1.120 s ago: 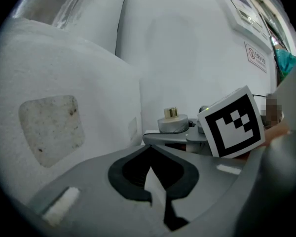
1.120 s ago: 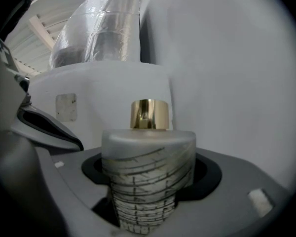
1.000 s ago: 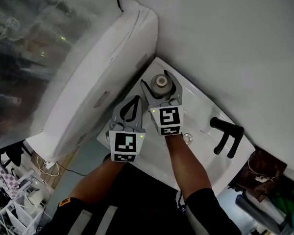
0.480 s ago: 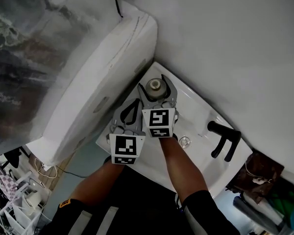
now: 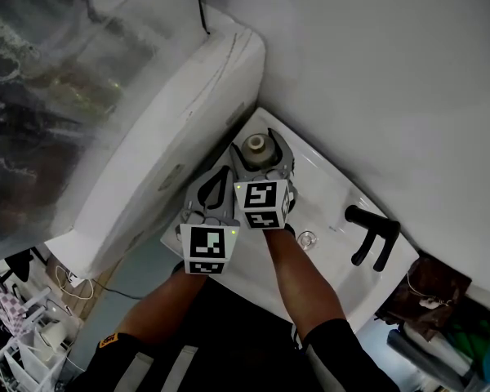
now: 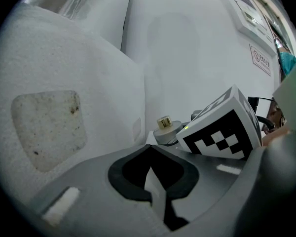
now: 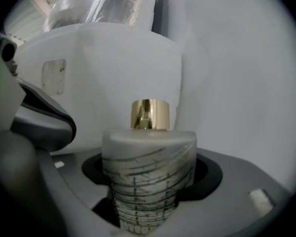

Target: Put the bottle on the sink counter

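Starting nearest: left gripper (image 6: 155, 181) pinched closed, nothing in it, parked just beside right one. Right gripper (image 5: 258, 155) clamped wide round bottle (image 7: 148, 172) — jaws on lower body, gold cap (image 7: 149, 114) sticking up, bottle upright. Bottle sits over back corner of sink counter (image 5: 327, 194), next to big white unit (image 5: 171, 137); can't tell if base touches down. Looks like frosted glass with fine line pattern — guessing stiff, bit heavy, slick, breakable. Low body grip seems right, not cap. Faucet (image 5: 374, 235) well apart.
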Available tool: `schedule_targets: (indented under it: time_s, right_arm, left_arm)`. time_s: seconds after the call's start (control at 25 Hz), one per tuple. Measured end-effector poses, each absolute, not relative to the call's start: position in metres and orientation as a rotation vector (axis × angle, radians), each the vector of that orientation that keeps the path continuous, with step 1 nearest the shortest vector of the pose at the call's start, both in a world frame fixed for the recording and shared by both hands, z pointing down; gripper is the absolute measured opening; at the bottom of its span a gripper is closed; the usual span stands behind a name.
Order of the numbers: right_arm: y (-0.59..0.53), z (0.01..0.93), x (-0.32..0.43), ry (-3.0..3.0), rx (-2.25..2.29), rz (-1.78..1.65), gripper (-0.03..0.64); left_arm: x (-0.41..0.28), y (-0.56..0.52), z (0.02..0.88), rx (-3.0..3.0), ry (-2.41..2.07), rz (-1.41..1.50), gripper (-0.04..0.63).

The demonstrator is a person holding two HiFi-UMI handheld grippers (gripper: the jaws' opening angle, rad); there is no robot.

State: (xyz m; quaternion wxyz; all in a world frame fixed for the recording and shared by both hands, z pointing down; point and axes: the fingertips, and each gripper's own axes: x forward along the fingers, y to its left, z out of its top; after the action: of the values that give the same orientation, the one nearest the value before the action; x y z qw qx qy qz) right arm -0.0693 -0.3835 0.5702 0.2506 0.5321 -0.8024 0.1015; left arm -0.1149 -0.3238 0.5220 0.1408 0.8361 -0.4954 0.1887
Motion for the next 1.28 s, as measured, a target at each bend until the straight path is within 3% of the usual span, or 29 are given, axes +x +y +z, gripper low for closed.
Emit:
schedule_targets:
  time_s: [1.28]
  right_arm:
    - [-0.351,0.580,-0.054,-2.143,1.347,0.260,0.345]
  left_arm:
    - [-0.114,-0.326,0.537,2.381,-1.409,0.526,0.000]
